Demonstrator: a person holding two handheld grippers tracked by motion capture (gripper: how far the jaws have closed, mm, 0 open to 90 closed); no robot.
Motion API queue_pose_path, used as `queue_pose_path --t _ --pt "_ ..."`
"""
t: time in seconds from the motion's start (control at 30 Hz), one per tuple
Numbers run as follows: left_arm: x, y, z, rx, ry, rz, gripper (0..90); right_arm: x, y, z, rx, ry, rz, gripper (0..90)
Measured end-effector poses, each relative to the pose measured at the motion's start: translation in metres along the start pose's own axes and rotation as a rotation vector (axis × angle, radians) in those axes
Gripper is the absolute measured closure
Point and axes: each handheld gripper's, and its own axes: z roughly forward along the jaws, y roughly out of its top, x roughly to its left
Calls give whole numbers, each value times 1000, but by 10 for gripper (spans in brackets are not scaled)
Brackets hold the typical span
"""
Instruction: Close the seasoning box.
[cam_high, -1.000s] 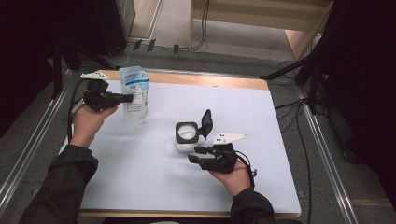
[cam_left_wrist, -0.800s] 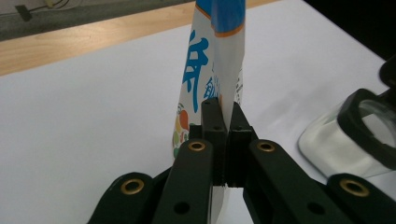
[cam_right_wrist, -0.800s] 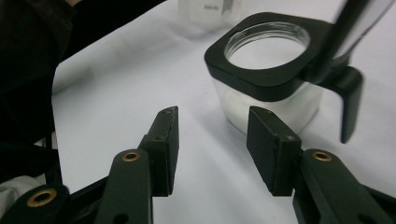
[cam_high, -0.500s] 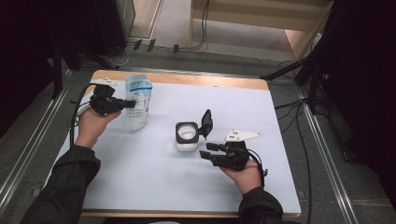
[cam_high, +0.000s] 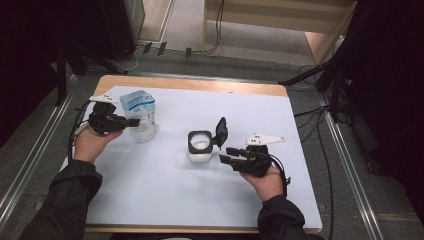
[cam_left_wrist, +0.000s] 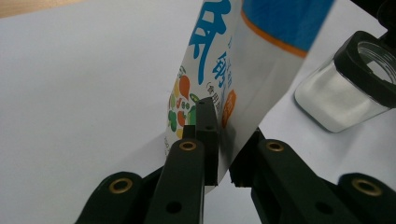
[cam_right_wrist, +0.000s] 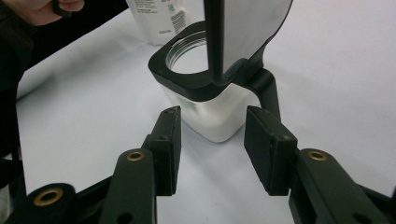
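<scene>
High view: left claw (cam_high: 134, 122) pinches glossy pouch (cam_high: 141, 112); right claw (cam_high: 226, 154) gapes beside square jar (cam_high: 199, 148).

This looks like a recording lab or studio: a wooden bench (cam_high: 190, 84) covered by a white sheet (cam_high: 165, 185) stands on grey carpet between metal floor rails (cam_high: 350, 165), with black stands (cam_high: 335, 75), trailing cables (cam_high: 217, 30) and dark curtains around.

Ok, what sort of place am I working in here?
Most likely a lab or recording bench rather than a kitchen: a wooden table under a white sheet, metal rails along both sides, loose cables on the grey floor, and dark stands around it.
</scene>
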Motion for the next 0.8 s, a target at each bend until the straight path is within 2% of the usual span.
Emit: queue_pose_path --t 0.13,0.23,0.5,0.57,0.7,0.8 --pt "-1 0 1 9 -12 10 817 -3 0 1 0 -2 20 590" --pt "0 0 0 1 -18 4 815 -4 1 1 -1 1 22 598" --pt "0 -1 0 -1 -8 2 765 -8 2 0 -7 -2 44 635" --pt "0 -1 0 -4 4 2 718 -10 2 -1 -12 -2 66 680" --pt "-1 -2 1 1 -10 6 695 -12 3 2 -5 -9 98 794" --pt "0 -4 0 -11 -5 2 622 -16 5 2 -8 -15 110 869"
